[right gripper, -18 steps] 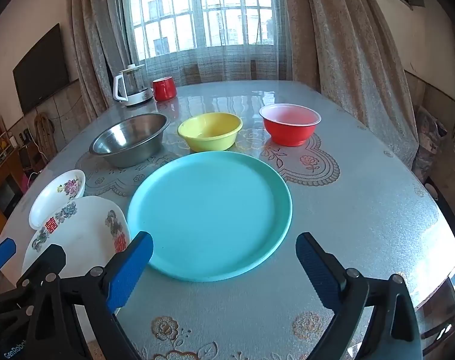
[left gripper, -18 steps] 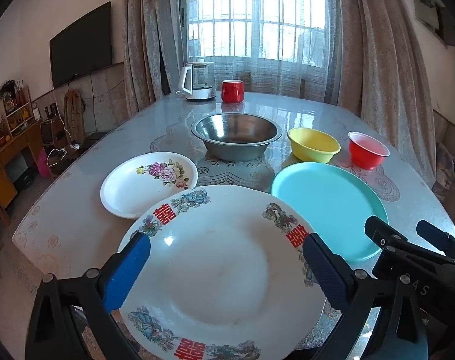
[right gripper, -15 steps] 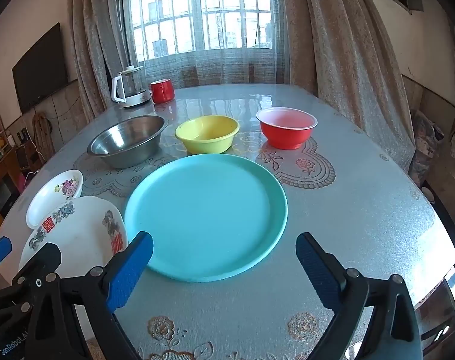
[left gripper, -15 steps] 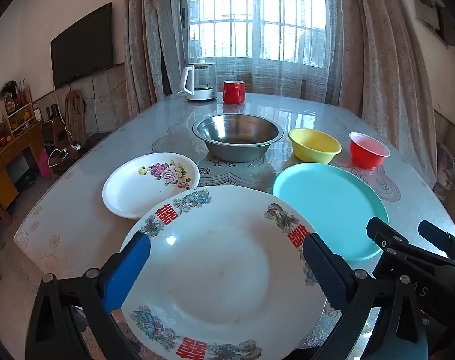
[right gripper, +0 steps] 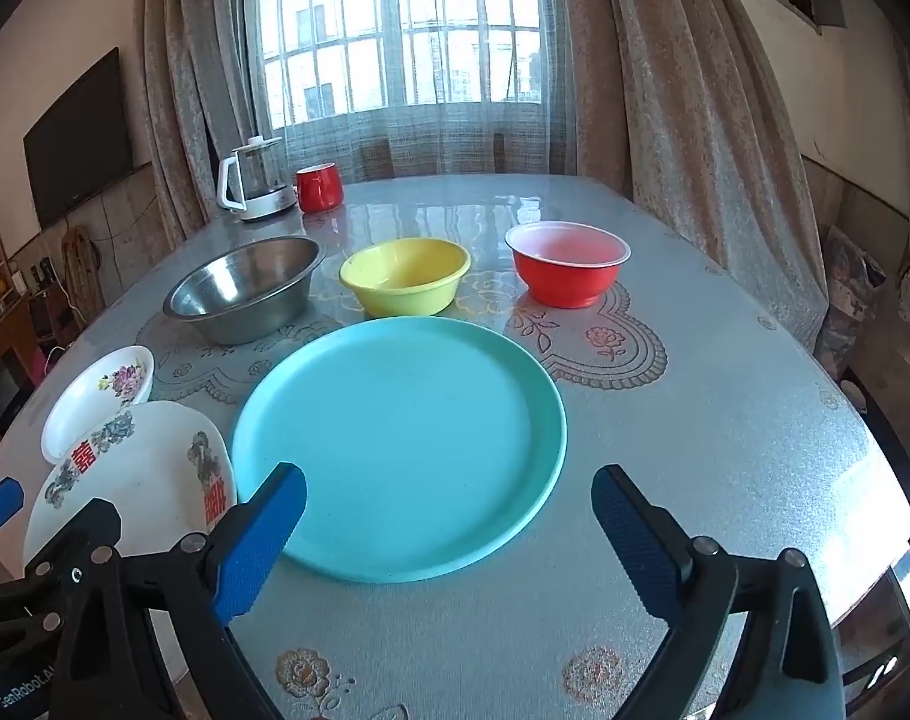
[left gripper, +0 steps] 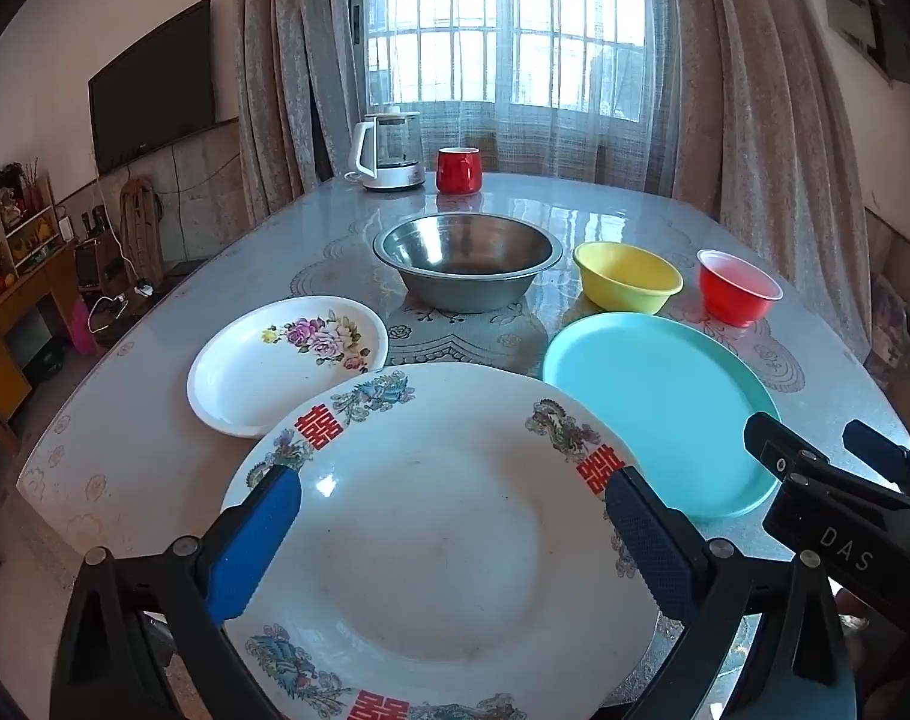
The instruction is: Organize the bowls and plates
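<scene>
A large white plate with red characters lies at the table's near edge. My left gripper hovers over it, open and holding nothing. To its right lies a teal plate, with my right gripper open above its near rim. A small floral plate sits left of the big one. Behind stand a steel bowl, a yellow bowl and a red bowl.
A white kettle and a red mug stand at the table's far end by the curtained window. A TV hangs on the left wall, above low shelves.
Both views have shifted slightly, with the dishes sitting a little lower in the frame. Nothing on the table has moved and both grippers stay open.
</scene>
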Demonstrator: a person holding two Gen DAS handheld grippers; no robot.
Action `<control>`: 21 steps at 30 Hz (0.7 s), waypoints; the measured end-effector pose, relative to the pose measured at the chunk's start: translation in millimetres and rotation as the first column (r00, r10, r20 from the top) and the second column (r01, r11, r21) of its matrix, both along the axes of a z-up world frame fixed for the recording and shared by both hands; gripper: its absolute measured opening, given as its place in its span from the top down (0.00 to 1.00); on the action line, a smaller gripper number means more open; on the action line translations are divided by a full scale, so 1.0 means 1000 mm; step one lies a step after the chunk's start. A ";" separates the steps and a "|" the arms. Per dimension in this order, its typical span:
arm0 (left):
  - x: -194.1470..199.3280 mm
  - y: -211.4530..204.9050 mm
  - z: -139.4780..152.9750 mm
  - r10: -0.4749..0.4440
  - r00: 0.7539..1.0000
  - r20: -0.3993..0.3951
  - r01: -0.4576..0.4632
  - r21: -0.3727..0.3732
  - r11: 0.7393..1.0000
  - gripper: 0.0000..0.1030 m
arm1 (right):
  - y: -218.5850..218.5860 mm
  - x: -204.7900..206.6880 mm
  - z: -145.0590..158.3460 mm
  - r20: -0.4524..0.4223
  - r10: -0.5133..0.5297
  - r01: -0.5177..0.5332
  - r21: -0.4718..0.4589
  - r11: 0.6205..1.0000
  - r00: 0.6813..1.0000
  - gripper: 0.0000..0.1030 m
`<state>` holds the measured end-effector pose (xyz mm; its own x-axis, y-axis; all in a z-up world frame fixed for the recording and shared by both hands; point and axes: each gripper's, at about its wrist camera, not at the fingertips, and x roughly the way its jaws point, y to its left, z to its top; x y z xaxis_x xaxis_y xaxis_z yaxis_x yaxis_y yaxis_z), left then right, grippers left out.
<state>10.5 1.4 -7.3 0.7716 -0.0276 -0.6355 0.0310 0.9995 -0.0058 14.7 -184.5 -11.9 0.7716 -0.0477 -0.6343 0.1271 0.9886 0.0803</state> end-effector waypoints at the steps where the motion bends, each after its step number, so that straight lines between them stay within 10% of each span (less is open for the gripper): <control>1: 0.001 0.000 0.000 0.001 1.000 0.001 -0.001 0.000 1.000 0.01 | 0.000 0.001 0.000 -0.002 0.001 -0.001 0.000 1.000 1.000 0.05; 21: 0.001 0.000 -0.001 0.004 1.000 -0.003 -0.004 0.014 1.000 0.01 | -0.002 0.002 -0.005 -0.001 -0.003 0.003 -0.008 1.000 1.000 0.05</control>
